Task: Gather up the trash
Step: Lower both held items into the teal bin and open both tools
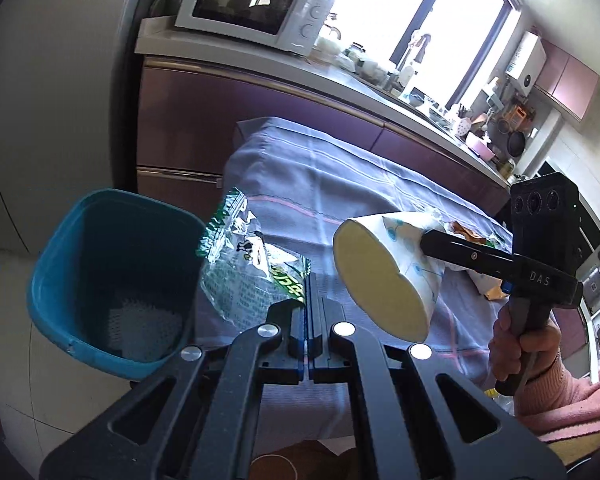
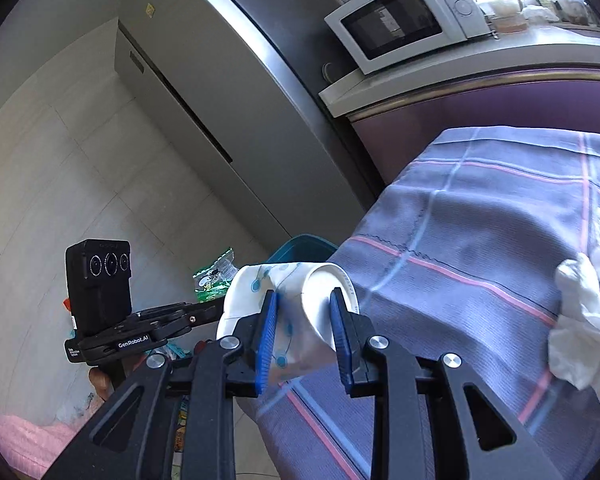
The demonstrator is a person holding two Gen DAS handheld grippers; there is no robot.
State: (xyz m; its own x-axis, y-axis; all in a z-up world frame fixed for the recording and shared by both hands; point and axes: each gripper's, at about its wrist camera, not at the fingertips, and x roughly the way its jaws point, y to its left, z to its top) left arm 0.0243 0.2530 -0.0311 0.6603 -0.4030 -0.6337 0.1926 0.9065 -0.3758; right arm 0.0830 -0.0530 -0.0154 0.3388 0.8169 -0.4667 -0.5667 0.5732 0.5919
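Note:
My left gripper is shut on the corner of a clear plastic wrapper with green print, which hangs beside the rim of a blue bin. A white mesh sheet lies at the bin's bottom. My right gripper is shut on a squashed white paper cup with blue dots, held over the table's left end. In the left wrist view the cup shows its yellowish inside, with the right gripper clamped on its side. The right wrist view shows the left gripper, the wrapper and the bin beyond the cup.
A table under a purple checked cloth carries a crumpled white tissue and orange-brown scraps. Behind stand purple cabinets, a counter with a white microwave and a grey fridge. The bin stands on a tiled floor.

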